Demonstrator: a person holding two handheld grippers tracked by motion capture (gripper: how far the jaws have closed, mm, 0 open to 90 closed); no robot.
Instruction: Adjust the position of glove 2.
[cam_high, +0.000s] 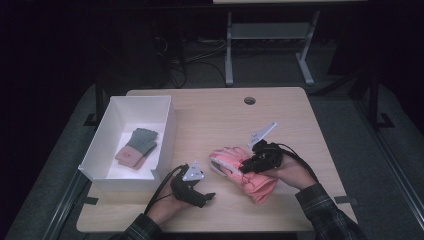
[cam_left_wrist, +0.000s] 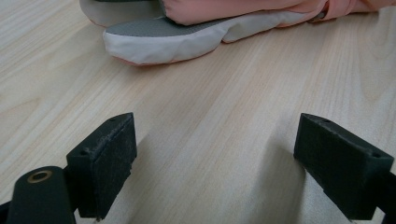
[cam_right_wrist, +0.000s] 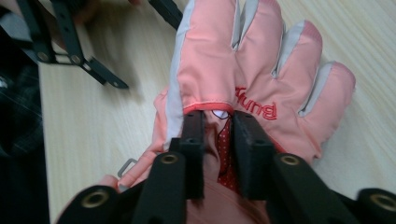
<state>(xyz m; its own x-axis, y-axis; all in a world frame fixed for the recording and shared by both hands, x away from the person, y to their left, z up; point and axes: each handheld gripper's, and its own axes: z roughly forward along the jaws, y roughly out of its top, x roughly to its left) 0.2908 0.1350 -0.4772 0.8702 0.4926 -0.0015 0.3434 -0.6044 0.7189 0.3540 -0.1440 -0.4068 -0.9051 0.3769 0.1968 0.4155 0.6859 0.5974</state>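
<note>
The pink glove (cam_left_wrist: 243, 14) runs off the picture's top edge — its cuff (cam_right_wrist: 219, 205) hidden behind the jaws.

Light wood counter (cam_high: 210, 120) with a cable hole (cam_high: 249, 100) near the far edge. A white box (cam_high: 162, 142) sits along the left edge, and pink ski gloves (cam_high: 250, 177) lie right of center toward the near edge.
</note>
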